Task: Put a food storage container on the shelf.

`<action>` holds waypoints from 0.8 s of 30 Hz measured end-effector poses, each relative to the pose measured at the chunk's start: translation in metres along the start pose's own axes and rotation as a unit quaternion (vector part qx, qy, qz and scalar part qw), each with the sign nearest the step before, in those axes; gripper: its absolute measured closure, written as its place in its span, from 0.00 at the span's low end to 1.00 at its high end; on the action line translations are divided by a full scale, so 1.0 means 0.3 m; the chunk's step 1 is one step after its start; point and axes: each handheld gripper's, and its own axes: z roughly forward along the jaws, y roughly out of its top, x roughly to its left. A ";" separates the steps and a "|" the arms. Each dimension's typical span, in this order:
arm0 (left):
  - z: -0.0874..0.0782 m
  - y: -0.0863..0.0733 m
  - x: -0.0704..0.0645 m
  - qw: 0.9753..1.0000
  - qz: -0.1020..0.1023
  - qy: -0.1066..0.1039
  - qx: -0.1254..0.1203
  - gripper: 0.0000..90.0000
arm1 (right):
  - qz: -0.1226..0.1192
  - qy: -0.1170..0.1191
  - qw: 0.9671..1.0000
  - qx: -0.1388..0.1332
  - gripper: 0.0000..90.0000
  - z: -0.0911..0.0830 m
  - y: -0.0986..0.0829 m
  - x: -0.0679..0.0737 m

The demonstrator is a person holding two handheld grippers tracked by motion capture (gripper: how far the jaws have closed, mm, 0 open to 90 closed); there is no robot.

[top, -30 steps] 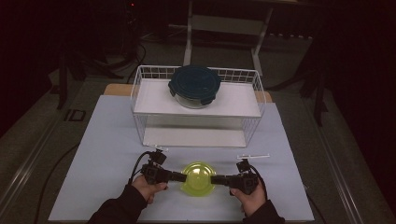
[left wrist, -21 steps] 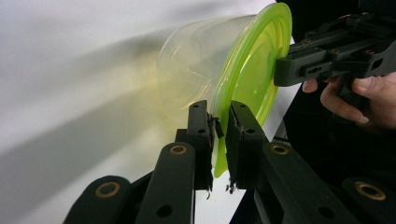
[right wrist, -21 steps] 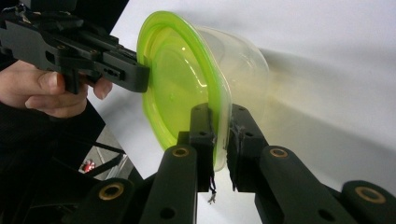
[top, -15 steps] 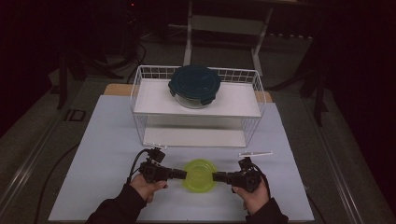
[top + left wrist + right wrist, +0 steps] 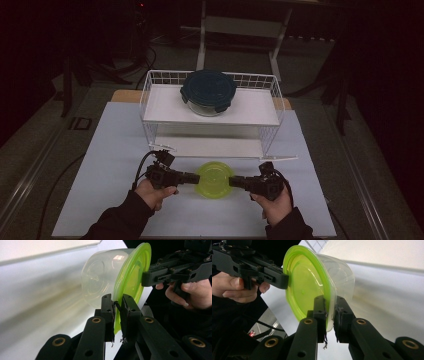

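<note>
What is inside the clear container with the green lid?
Nothing visible: the clear container looks empty through its walls in both gripper views. From the high view, the green lid covers its inside.

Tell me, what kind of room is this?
Probably a lab or recording studio, not a kitchen. A white table stands in a dark room. On it sits a wire shelf rack, and a hand-held left gripper and right gripper pinch a green-lidded container.

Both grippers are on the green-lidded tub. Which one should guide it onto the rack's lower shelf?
Neither clearly: left gripper and right gripper clamp opposite edges of the green lid, level before the lower shelf. Move both together.
</note>
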 end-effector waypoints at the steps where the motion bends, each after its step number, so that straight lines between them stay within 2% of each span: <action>1: -0.004 0.004 -0.004 1.000 0.000 -0.001 -0.001 0.90 | -0.003 0.001 1.000 -0.002 0.90 -0.004 0.005 0.002; 7: -0.029 0.033 -0.028 1.000 0.004 -0.006 -0.010 0.90 | -0.013 0.002 1.000 -0.013 0.90 -0.033 0.039 0.023; 15: -0.074 0.085 -0.073 0.999 0.022 0.000 -0.024 0.90 | -0.031 0.002 0.999 -0.030 0.90 -0.077 0.103 0.066; 18: -0.113 0.120 -0.105 0.999 0.036 0.002 -0.035 0.90 | -0.038 0.004 0.999 -0.039 0.90 -0.095 0.134 0.088; 24: -0.165 0.170 -0.142 0.998 0.048 0.009 -0.046 0.90 | -0.053 0.006 0.997 -0.052 0.90 -0.122 0.195 0.127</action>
